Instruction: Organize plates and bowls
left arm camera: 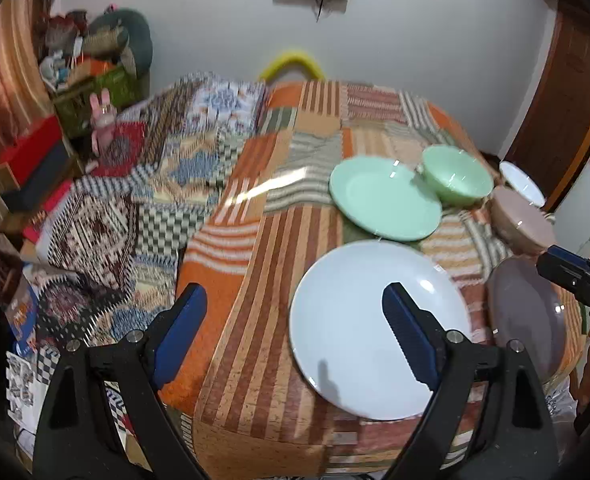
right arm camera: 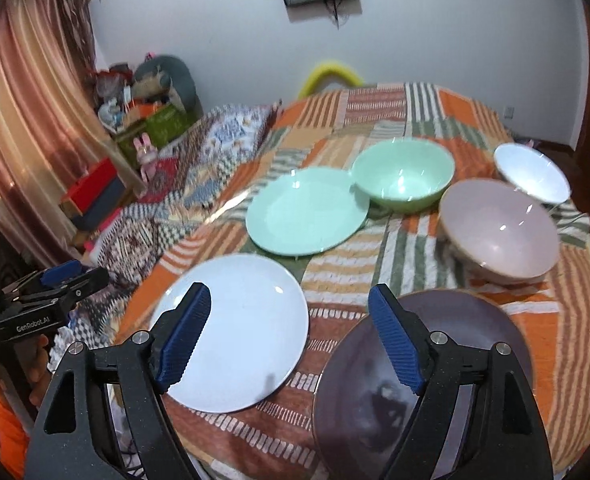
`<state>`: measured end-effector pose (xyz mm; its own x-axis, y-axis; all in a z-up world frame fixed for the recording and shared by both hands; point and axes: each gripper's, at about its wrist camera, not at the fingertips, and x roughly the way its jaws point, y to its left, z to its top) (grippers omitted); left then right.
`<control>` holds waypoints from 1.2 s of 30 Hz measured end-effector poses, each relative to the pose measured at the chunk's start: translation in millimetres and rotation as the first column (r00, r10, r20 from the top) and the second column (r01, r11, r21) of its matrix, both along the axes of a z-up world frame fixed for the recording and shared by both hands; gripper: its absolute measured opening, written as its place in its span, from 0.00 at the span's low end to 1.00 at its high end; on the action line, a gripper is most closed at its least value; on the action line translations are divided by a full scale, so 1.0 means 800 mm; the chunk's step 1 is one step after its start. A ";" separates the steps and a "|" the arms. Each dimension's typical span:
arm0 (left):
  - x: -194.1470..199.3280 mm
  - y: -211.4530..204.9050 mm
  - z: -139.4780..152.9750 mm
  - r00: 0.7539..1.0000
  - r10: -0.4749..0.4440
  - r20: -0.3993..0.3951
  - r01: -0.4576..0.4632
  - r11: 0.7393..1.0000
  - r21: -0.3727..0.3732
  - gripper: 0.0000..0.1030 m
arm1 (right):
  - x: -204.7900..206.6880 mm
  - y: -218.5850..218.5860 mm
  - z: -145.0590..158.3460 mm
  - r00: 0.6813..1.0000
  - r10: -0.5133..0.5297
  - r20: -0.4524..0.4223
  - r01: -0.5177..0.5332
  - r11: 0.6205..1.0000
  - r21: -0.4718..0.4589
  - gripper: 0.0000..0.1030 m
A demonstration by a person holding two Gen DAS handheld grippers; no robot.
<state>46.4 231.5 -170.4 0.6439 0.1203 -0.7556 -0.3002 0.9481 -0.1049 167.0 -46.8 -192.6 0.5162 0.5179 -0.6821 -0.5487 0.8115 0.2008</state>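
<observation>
On the orange patchwork table (left arm camera: 255, 280) lie a white plate (left arm camera: 359, 320) (right arm camera: 239, 332), a green plate (left arm camera: 383, 200) (right arm camera: 307, 212) and a mauve plate (left arm camera: 527, 312) (right arm camera: 475, 320). Behind them stand a green bowl (left arm camera: 457, 180) (right arm camera: 403, 176), a pink bowl (left arm camera: 519, 220) (right arm camera: 499, 232) and a white bowl (left arm camera: 521, 182) (right arm camera: 533, 174). My left gripper (left arm camera: 293, 296) hangs open over the white plate's left edge, holding nothing. My right gripper (right arm camera: 289, 292) is open above the gap between the white and mauve plates, also holding nothing. Each gripper shows at the edge of the other's view.
A quilt-covered surface (left arm camera: 135, 200) adjoins the table on the left. Beyond it are boxes and clutter (left arm camera: 87, 80) by a curtain (right arm camera: 27, 120). A yellow chair back (left arm camera: 291, 62) rises behind the table. A wooden door (left arm camera: 567, 100) stands at the right.
</observation>
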 end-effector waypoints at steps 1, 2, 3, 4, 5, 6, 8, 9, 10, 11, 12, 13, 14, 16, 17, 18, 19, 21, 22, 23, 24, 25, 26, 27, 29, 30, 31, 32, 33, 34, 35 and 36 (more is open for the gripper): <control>0.004 0.003 -0.007 1.000 0.000 -0.015 0.000 1.000 -0.009 0.88 | 0.005 0.003 -0.007 1.000 0.002 -0.015 -0.003 1.000 -0.010 0.77; 0.008 0.007 -0.015 1.000 -0.001 -0.031 0.000 1.000 -0.023 0.88 | 0.009 0.007 -0.013 1.000 0.005 -0.030 -0.006 1.000 -0.017 0.77; 0.011 0.011 -0.023 0.999 -0.004 -0.045 0.002 0.999 -0.038 0.88 | 0.012 0.010 -0.017 0.999 0.007 -0.044 -0.008 1.000 -0.024 0.77; 0.015 0.014 -0.032 0.998 -0.009 -0.060 0.006 0.999 -0.053 0.88 | 0.017 0.014 -0.025 0.998 0.010 -0.061 -0.012 0.999 -0.034 0.77; 0.019 0.016 -0.040 0.997 -0.014 -0.072 0.009 0.998 -0.067 0.88 | 0.019 0.016 -0.029 0.997 0.013 -0.070 -0.016 0.999 -0.044 0.77; 0.023 0.019 -0.049 0.996 -0.020 -0.086 0.013 0.997 -0.079 0.88 | 0.021 0.019 -0.034 0.997 0.015 -0.078 -0.020 0.998 -0.056 0.76; 0.030 0.021 -0.063 0.994 -0.032 -0.107 0.022 0.995 -0.094 0.88 | 0.025 0.024 -0.044 0.996 0.016 -0.090 -0.023 0.996 -0.086 0.75; 0.033 0.022 -0.069 0.992 -0.038 -0.116 0.026 0.994 -0.102 0.88 | 0.027 0.026 -0.048 0.995 0.016 -0.094 -0.025 0.995 -0.097 0.71; 0.035 0.024 -0.074 0.992 -0.044 -0.122 0.031 0.993 -0.111 0.87 | 0.029 0.028 -0.054 0.994 0.018 -0.105 -0.030 0.993 -0.113 0.69; 0.037 0.024 -0.079 0.991 -0.049 -0.126 0.034 0.992 -0.119 0.87 | 0.032 0.029 -0.058 0.993 0.020 -0.118 -0.035 0.992 -0.121 0.65; 0.039 0.024 -0.085 0.990 -0.054 -0.132 0.038 0.991 -0.126 0.84 | 0.034 0.030 -0.061 0.991 0.022 -0.130 -0.039 0.991 -0.125 0.62; 0.040 0.025 -0.089 0.989 -0.058 -0.136 0.040 0.991 -0.130 0.82 | 0.036 0.031 -0.065 0.989 0.024 -0.144 -0.044 0.991 -0.130 0.60; 0.041 0.025 -0.093 0.988 -0.063 -0.141 0.044 0.990 -0.135 0.77 | 0.038 0.032 -0.069 0.988 0.025 -0.154 -0.046 0.989 -0.138 0.57; 0.044 0.026 -0.100 0.985 -0.072 -0.155 0.049 0.988 -0.147 0.71 | 0.041 0.035 -0.076 0.985 0.028 -0.170 -0.055 0.987 -0.154 0.53; 0.045 0.027 -0.103 0.984 -0.076 -0.161 0.052 0.988 -0.149 0.67 | 0.042 0.036 -0.078 0.984 0.030 -0.177 -0.059 0.986 -0.159 0.51; 0.045 0.026 -0.106 0.983 -0.077 -0.165 0.053 0.988 -0.145 0.65 | 0.043 0.038 -0.080 0.982 0.034 -0.185 -0.065 0.984 -0.164 0.49; 0.045 0.026 -0.107 0.983 -0.077 -0.166 0.053 0.988 -0.142 0.63 | 0.042 0.039 -0.083 0.981 0.040 -0.192 -0.073 0.983 -0.168 0.48; 0.044 0.026 -0.111 0.982 -0.083 -0.168 0.058 0.987 -0.147 0.56 | 0.044 0.042 -0.087 0.979 0.044 -0.201 -0.080 0.982 -0.173 0.44; 0.043 0.026 -0.112 0.982 -0.085 -0.169 0.059 0.987 -0.152 0.54 | 0.044 0.043 -0.090 0.977 0.047 -0.208 -0.084 0.981 -0.176 0.42; 0.043 0.026 -0.115 0.981 -0.089 -0.173 0.061 0.986 -0.158 0.49 | 0.045 0.045 -0.092 0.975 0.050 -0.215 -0.090 0.979 -0.181 0.37; 0.043 0.026 -0.117 0.980 -0.094 -0.177 0.065 0.984 -0.164 0.45 | 0.047 0.046 -0.094 0.974 0.051 -0.221 -0.094 0.978 -0.186 0.34; 0.044 0.026 -0.118 0.980 -0.101 -0.174 0.070 0.982 -0.175 0.45 | 0.047 0.047 -0.097 0.972 0.050 -0.231 -0.095 0.977 -0.190 0.32; 0.044 0.026 -0.119 0.979 -0.107 -0.172 0.075 0.980 -0.184 0.44 | 0.048 0.047 -0.099 0.970 0.050 -0.237 -0.096 0.977 -0.191 0.29; 0.044 0.025 -0.119 0.979 -0.113 -0.171 0.080 0.979 -0.187 0.43 | 0.050 0.047 -0.100 0.969 0.047 -0.242 -0.096 0.977 -0.192 0.27; 0.044 0.023 -0.119 0.978 -0.120 -0.168 0.087 0.977 -0.192 0.42 | 0.052 0.045 -0.101 0.970 0.037 -0.240 -0.086 0.977 -0.195 0.25; 0.044 0.023 -0.120 0.978 -0.125 -0.166 0.090 0.975 -0.201 0.40 | 0.053 0.045 -0.101 0.969 0.036 -0.243 -0.084 0.978 -0.193 0.24; 0.045 0.022 -0.120 0.978 -0.129 -0.164 0.093 0.973 -0.209 0.39 | 0.054 0.044 -0.101 0.969 0.034 -0.245 -0.083 0.978 -0.191 0.23; 0.046 0.022 -0.121 0.977 -0.134 -0.163 0.096 0.971 -0.221 0.37 | 0.054 0.044 -0.102 0.969 0.034 -0.246 -0.084 0.978 -0.192 0.23; 0.046 0.022 -0.122 0.977 -0.136 -0.163 0.097 0.969 -0.228 0.37 | 0.054 0.044 -0.102 0.968 0.035 -0.247 -0.085 0.977 -0.196 0.23; 0.047 0.021 -0.122 0.977 -0.138 -0.163 0.098 0.968 -0.231 0.37 | 0.054 0.044 -0.103 0.968 0.037 -0.246 -0.088 0.976 -0.199 0.23; 0.047 0.019 -0.122 0.977 -0.140 -0.163 0.100 0.968 -0.232 0.37 | 0.053 0.046 -0.103 0.968 0.041 -0.248 -0.092 0.975 -0.201 0.23; 0.046 0.019 -0.122 0.977 -0.140 -0.163 0.100 0.967 -0.233 0.36 | 0.053 0.047 -0.104 0.966 0.048 -0.252 -0.101 0.975 -0.200 0.22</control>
<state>83.5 246.4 -268.3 0.4968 -0.1333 -0.8576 -0.2181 0.9373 -0.2720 209.2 -8.8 -276.1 0.2857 0.3806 -0.8795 -0.5645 0.8085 0.1664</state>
